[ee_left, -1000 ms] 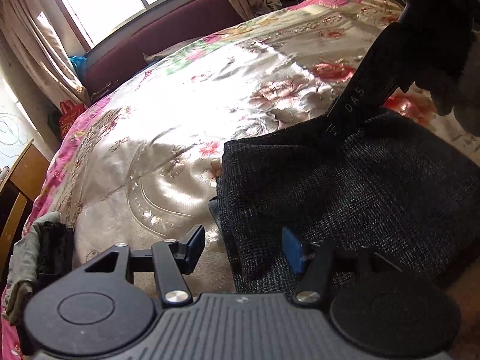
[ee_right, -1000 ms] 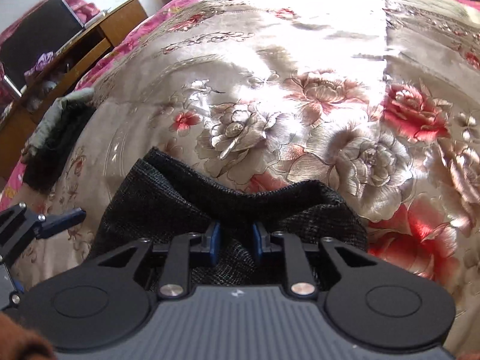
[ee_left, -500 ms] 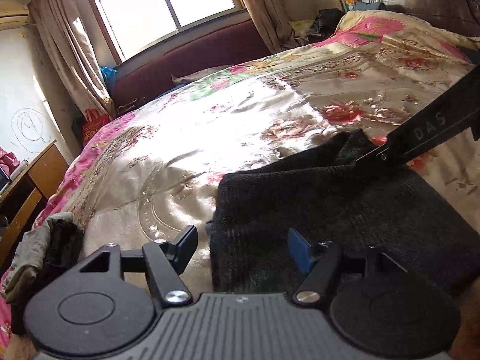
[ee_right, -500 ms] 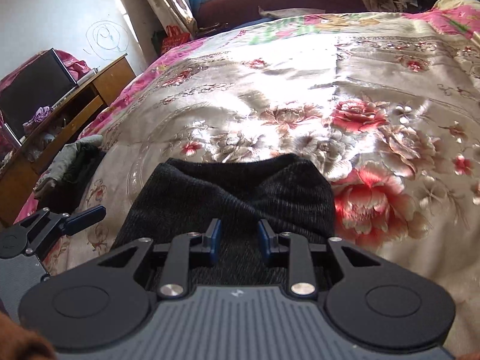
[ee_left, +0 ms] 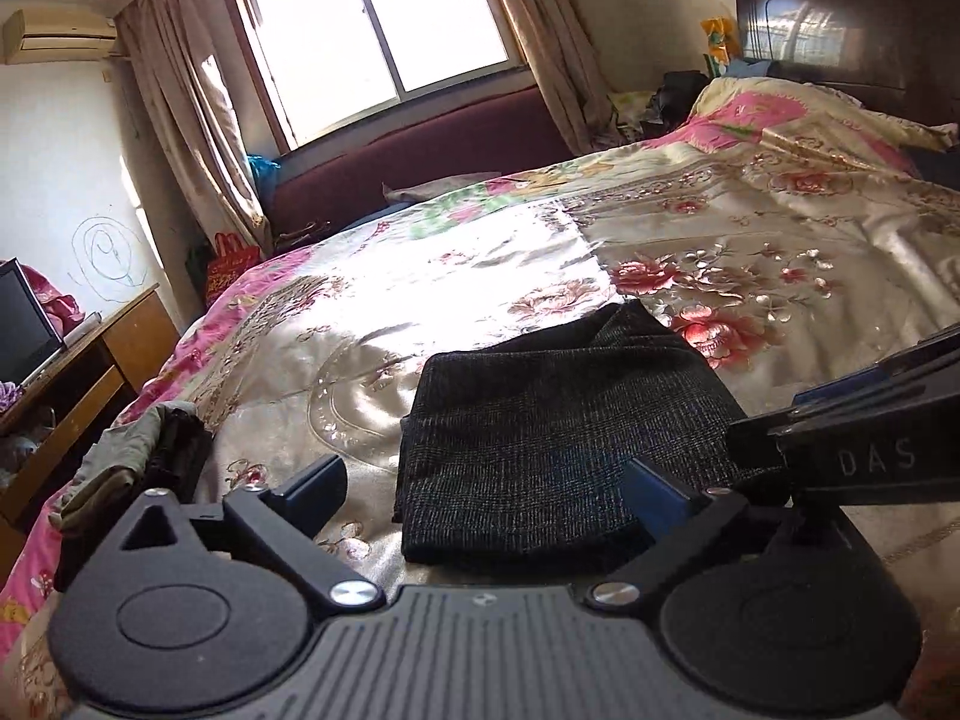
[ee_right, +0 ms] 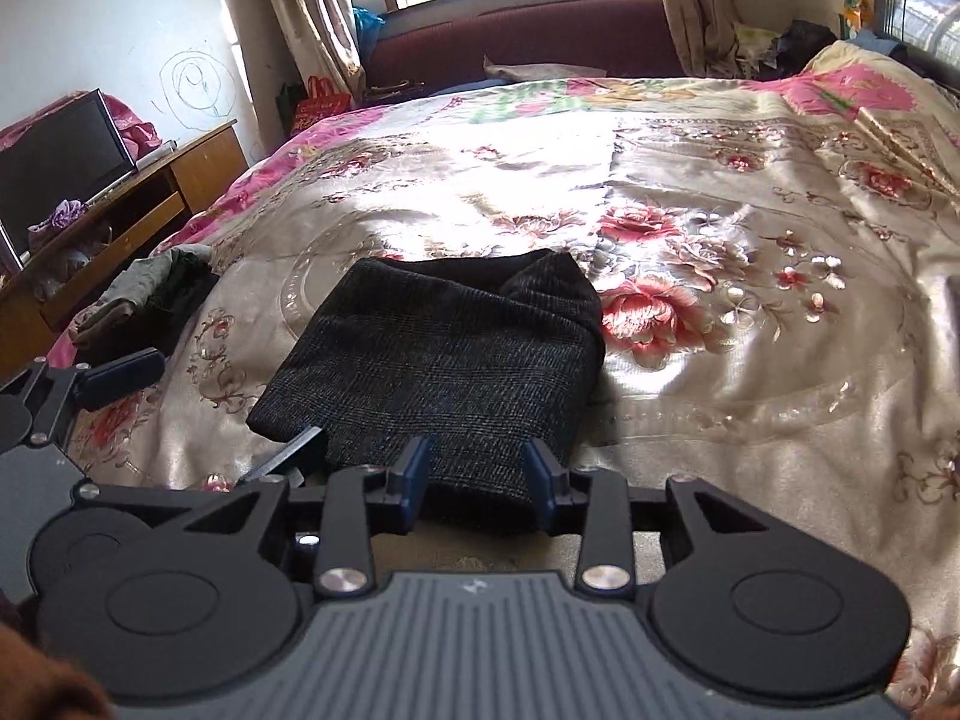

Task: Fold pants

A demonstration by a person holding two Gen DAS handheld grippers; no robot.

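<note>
The dark checked pants (ee_left: 552,420) lie folded into a compact rectangle on the floral bedspread (ee_left: 456,276). My left gripper (ee_left: 486,471) hovers above their near edge. Its jaws are opening wide and touch no fabric. In the right wrist view the pants (ee_right: 444,348) sit just beyond my right gripper (ee_right: 477,453). That gripper's jaws are opening too, and its blue pads stand clear of the cloth. The right gripper's black body (ee_left: 870,420) reaches in from the right of the left wrist view. One of the left gripper's fingers (ee_right: 120,372) shows at the left.
A heap of grey and dark clothes (ee_right: 150,294) lies at the bed's left edge. A wooden desk (ee_right: 198,168) with a monitor (ee_right: 60,162) stands beside the bed. A maroon couch (ee_left: 420,162) runs under the window, and a dark headboard (ee_left: 840,30) is at the far right.
Both grippers have drawn back from the pants and risen, so more of the room shows. The right jaws have spread off the fabric. The left jaws have spread wider.
</note>
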